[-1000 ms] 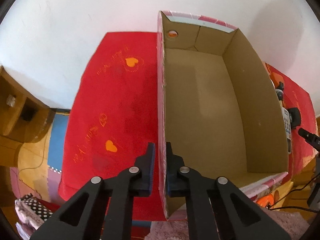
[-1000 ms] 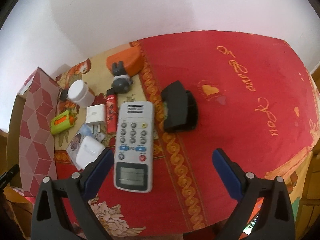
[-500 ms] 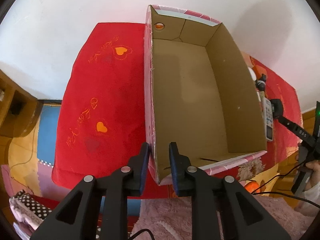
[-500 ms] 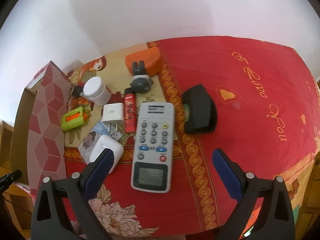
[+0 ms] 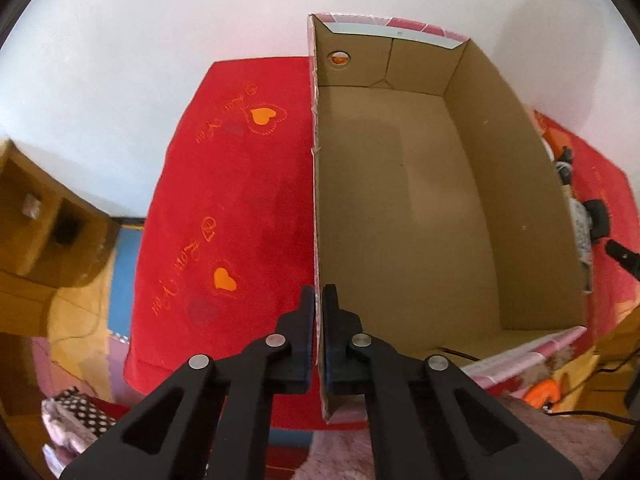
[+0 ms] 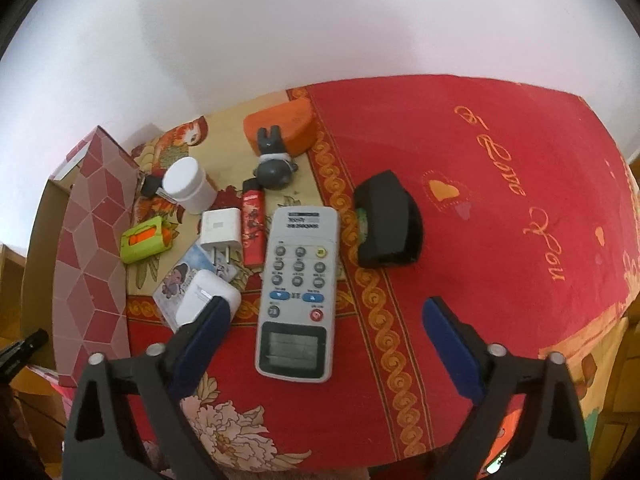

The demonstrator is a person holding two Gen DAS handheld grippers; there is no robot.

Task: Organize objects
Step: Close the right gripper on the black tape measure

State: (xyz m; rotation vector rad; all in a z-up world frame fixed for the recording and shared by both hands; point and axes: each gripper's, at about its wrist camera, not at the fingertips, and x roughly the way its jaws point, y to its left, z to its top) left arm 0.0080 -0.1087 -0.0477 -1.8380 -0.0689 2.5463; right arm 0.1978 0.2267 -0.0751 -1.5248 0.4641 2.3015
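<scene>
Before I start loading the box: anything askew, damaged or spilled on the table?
Nothing spilled or broken. The cardboard box is empty and upright, with the left gripper clamped on its side wall. The remote and small items lie loosely clustered beside the box, unsorted.

The left tongs (image 5: 318, 320) are closed on the left long wall of a cardboard box (image 5: 400, 208), one black finger outside the wall and one inside, near the box's near corner. The box is open at the top and its brown floor is bare. In its far wall, close to the left corner, there is a small round hole. The box stands on a red cloth (image 5: 240, 208) with orange hearts and gold writing, which spreads to the left of the box. To the right of the box, just behind its right wall, a few small objects show only partly. Beyond the box is a white wall (image 5: 160, 40).
</scene>
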